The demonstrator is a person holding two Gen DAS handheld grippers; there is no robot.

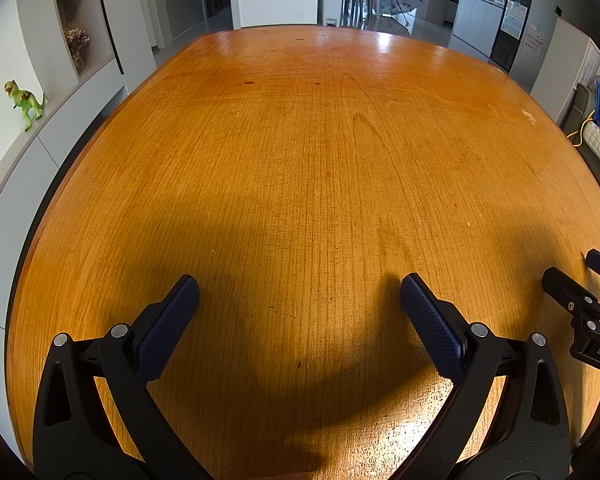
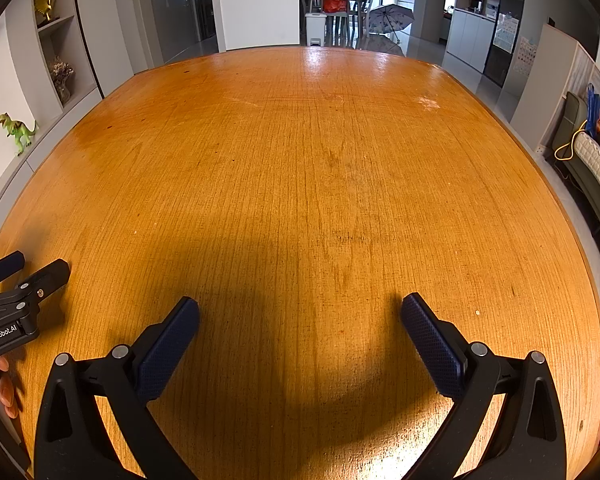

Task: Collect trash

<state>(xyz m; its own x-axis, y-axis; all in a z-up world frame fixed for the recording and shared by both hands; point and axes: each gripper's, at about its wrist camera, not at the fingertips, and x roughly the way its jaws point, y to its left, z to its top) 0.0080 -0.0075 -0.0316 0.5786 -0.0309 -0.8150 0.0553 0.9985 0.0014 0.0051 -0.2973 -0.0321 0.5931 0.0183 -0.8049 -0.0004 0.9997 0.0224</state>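
Your left gripper (image 1: 299, 294) and right gripper (image 2: 300, 314) both hover over the glossy, fine-grained wooden table (image 1: 300, 152), jaws spread wide with nothing between the dimpled blue pads (image 2: 430, 344). You have no trash in either view. A green toy dinosaur (image 1: 24, 104) stands on the grey ledge.
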